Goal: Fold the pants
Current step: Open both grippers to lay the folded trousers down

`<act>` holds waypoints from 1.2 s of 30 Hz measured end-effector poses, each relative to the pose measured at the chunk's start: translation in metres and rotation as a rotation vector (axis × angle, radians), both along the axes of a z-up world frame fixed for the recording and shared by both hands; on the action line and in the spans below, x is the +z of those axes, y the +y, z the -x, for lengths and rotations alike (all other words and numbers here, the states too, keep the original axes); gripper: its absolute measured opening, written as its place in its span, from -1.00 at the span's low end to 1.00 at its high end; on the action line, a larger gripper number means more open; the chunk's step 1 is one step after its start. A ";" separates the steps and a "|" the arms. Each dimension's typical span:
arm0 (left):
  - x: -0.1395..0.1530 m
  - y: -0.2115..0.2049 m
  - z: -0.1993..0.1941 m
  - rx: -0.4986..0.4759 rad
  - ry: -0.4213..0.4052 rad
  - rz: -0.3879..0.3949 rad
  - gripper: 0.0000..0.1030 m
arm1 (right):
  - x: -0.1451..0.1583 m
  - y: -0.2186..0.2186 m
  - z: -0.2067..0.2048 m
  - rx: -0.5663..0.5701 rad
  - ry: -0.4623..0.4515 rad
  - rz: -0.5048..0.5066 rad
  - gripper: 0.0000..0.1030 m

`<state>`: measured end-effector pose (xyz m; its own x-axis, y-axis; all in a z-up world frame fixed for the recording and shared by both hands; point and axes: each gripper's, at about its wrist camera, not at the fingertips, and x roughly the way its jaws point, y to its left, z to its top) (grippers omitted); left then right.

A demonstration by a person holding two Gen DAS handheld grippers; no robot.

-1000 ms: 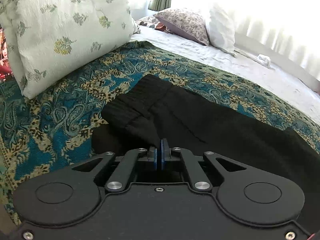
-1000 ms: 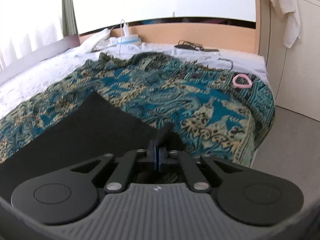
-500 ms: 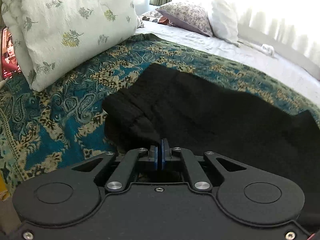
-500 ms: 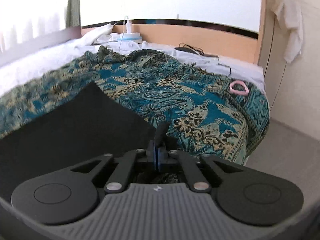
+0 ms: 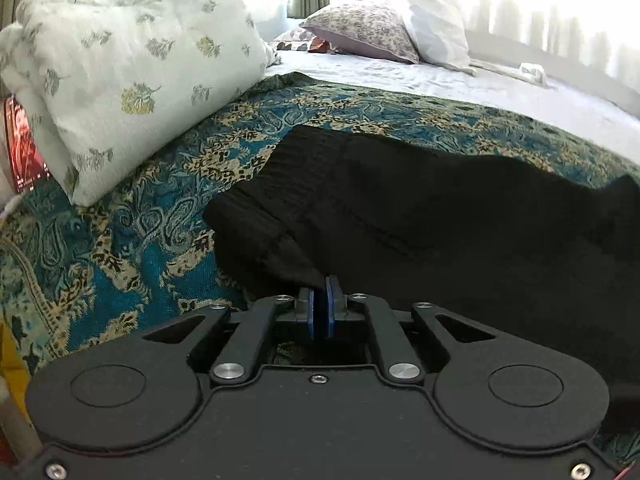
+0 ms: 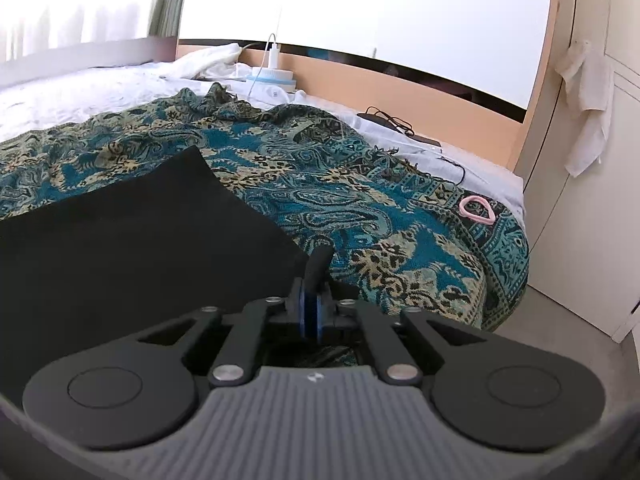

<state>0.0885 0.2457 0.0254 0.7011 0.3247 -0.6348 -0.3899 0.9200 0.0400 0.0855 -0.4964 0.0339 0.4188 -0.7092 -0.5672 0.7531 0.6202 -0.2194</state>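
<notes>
We hold the black pants (image 5: pixel 440 216) spread across the patterned teal blanket (image 5: pixel 132 240) on the bed, one end in each tool. Our left gripper (image 5: pixel 320 304) has its blue pads pressed together with a fold of the ribbed waistband pinched between them, and the waistband end lies just in front of the tool, its corner turned over on itself. Our right gripper (image 6: pixel 310 304) is likewise closed tight on the cloth at the leg end (image 6: pixel 132 240), where a small tuft of black fabric sticks up above the pads. From the right wrist view the leg end lies flat and smooth, its far corner pointing toward the middle of the blanket (image 6: pixel 360 200). How many layers are stacked in the pants is hard to tell, since the dark cloth hides its own edges. A folded floral quilt (image 5: pixel 128 76) sits on the blanket to the left of the waistband, apart from it, and pillows (image 5: pixel 372 36) rest farther back on the white sheet (image 5: pixel 500 92). A pink ring (image 6: pixel 476 210) lies near the blanket's far right edge, well apart from the pants.
</notes>
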 end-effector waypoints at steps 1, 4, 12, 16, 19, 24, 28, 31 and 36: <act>0.000 0.000 0.000 -0.002 -0.001 0.001 -0.83 | 0.000 -0.001 0.000 0.004 -0.001 -0.004 -0.52; 0.001 0.003 0.001 -0.001 -0.003 0.018 -0.78 | 0.001 -0.002 0.001 0.024 -0.006 -0.013 -0.38; 0.038 0.001 0.023 0.029 -0.075 0.127 0.71 | 0.030 0.009 0.018 0.051 -0.139 -0.016 0.61; 0.060 -0.014 0.031 0.020 -0.162 0.042 0.74 | 0.053 0.022 0.027 0.071 -0.228 -0.001 0.72; 0.066 -0.035 0.026 -0.031 -0.195 0.017 0.77 | 0.066 0.050 0.023 0.155 -0.284 -0.007 0.77; 0.048 -0.086 0.011 -0.149 -0.207 0.028 0.77 | 0.062 0.132 0.004 0.402 -0.296 -0.080 0.81; 0.025 -0.129 0.004 -0.219 -0.153 0.002 0.72 | 0.051 0.206 -0.008 0.605 -0.252 -0.114 0.81; 0.007 -0.151 0.007 -0.249 -0.103 -0.020 0.72 | 0.038 0.260 -0.011 0.779 -0.201 -0.109 0.82; -0.019 -0.165 0.010 -0.259 -0.066 -0.073 0.75 | 0.022 0.302 -0.005 1.042 -0.144 -0.173 0.82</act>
